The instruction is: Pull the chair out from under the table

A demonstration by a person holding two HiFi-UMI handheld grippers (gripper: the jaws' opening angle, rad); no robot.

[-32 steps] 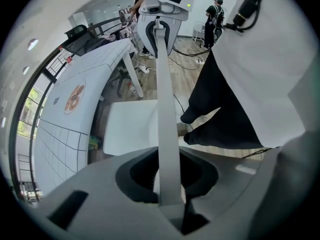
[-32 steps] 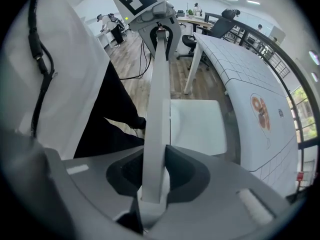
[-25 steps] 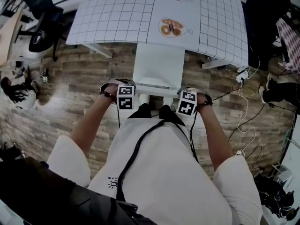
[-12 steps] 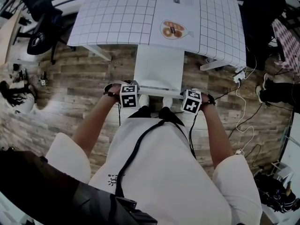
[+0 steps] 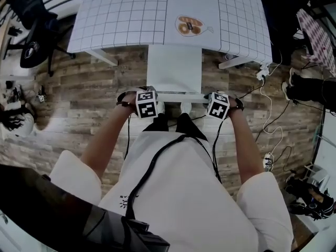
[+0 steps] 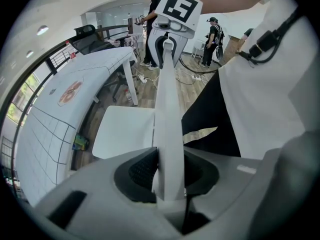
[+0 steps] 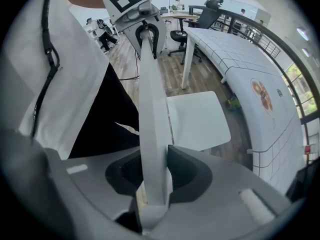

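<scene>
A white chair stands on the wood floor, its seat (image 5: 174, 70) out in front of the white gridded table (image 5: 121, 14). Its thin backrest rail (image 5: 181, 95) runs between my two hands. My left gripper (image 5: 148, 100) points down over the rail's left end; in the left gripper view the backrest (image 6: 169, 109) runs up between the jaws, and the left gripper (image 6: 169, 176) is shut on it. My right gripper (image 5: 217, 103) holds the right end the same way, with the backrest (image 7: 152, 119) clamped in the right gripper (image 7: 152, 176). The seat (image 7: 197, 119) lies beyond.
A bread picture (image 5: 189, 25) lies on the table. A black office chair (image 5: 31, 43) stands at the far left. Cables and a power strip (image 5: 261, 75) trail over the floor on the right. My feet (image 5: 160, 108) are just behind the chair.
The head camera's view has shifted, so table and chair sit higher in the picture. Both grippers stay on the backrest, and their marker cubes have turned a little.
</scene>
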